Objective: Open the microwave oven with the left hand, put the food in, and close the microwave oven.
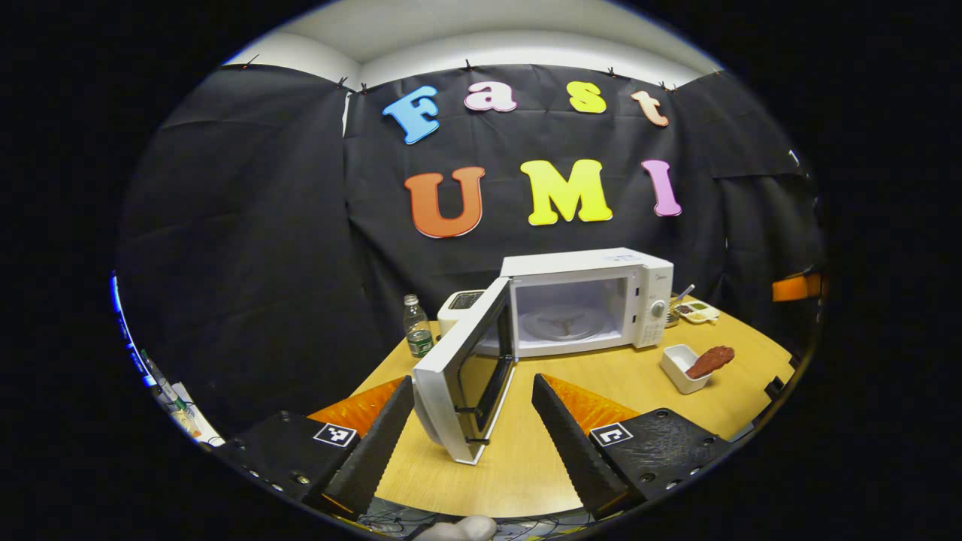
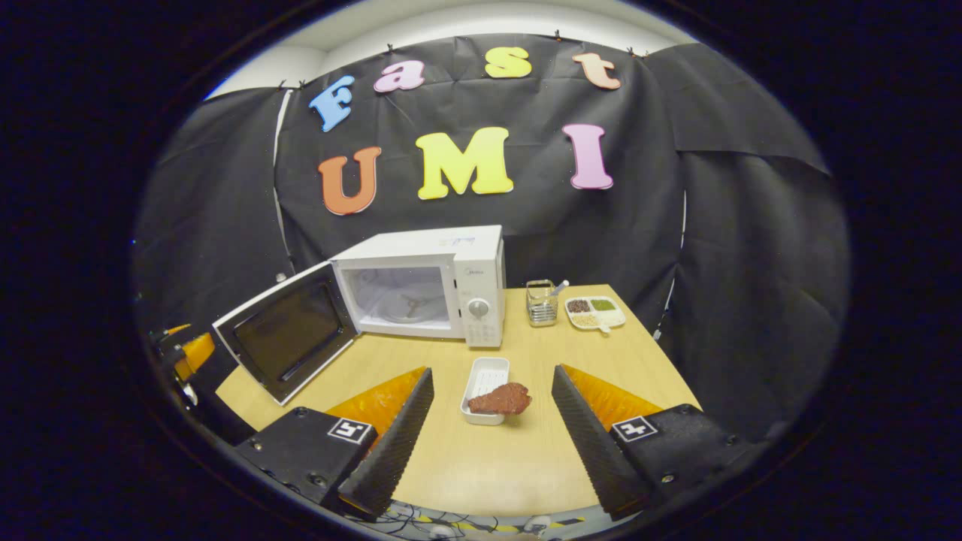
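The white microwave (image 1: 586, 300) stands at the back of the wooden table (image 1: 601, 376), its door (image 1: 462, 376) swung wide open to the left and its cavity showing the turntable. My left gripper (image 1: 473, 382) is open, and the door's free edge stands between its spread fingers with neither pressing on it. A brown piece of food (image 2: 500, 400) lies across the rim of a small white dish (image 2: 487, 383) in front of the microwave (image 2: 421, 289). My right gripper (image 2: 494, 372) is open, low over the table, with the dish just ahead between its fingers.
A water bottle (image 1: 417, 327) and a small white appliance (image 1: 460, 304) stand left of the microwave. A glass holder with a spoon (image 2: 543, 302) and a divided seasoning tray (image 2: 595, 312) sit to its right. The table's front edge runs close under both grippers.
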